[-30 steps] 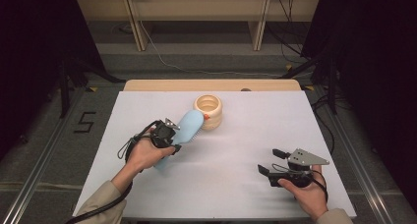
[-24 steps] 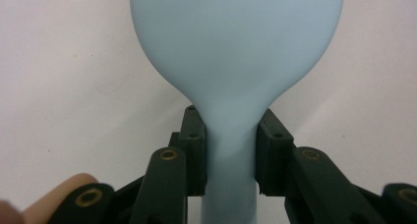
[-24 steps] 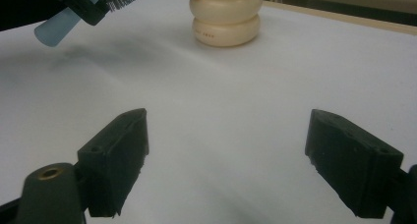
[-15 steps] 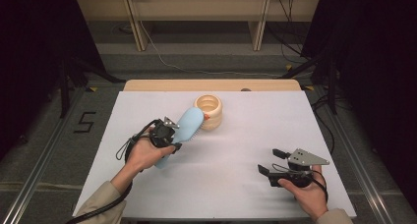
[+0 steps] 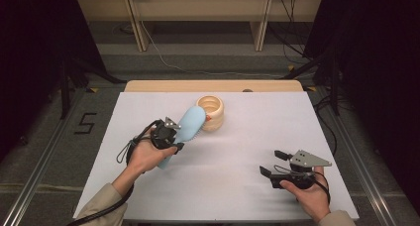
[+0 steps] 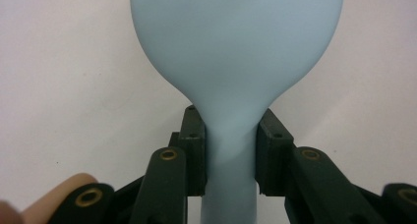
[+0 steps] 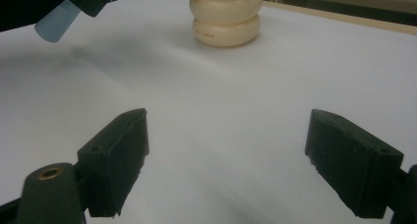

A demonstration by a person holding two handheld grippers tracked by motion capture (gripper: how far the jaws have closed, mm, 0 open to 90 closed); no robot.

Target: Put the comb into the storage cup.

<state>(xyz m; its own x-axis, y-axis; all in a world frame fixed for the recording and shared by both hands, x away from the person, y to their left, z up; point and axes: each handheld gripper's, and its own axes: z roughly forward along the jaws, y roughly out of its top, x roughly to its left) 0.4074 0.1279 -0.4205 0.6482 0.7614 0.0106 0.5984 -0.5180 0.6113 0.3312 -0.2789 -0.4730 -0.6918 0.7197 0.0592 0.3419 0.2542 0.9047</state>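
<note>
1. The left tool was clamped on the thin neck of a light blue brush.
2. In the left gripper view, the two black pads pressed on both sides of the brush neck, and the wide round part stood out past them.
3. The brush was held up off the white bench, tilted, with its wide end toward the pot.
4. A cream pot with ring shapes stood on the bench near the far edge.
5. The wide end of the brush was just beside the pot, but I could not tell if they touched.
6. A bit of orange showed where the brush met the pot.
7. The right tool sat low by the near right side of the bench, well apart from the brush and the pot.
8. Its jaws were wide apart with nothing between them.
9. In the right gripper view, the pot stood far ahead, and the end of the brush handle showed at the top left.
10. A hand held the left tool, and a beige sleeve came in from the bottom.
</note>
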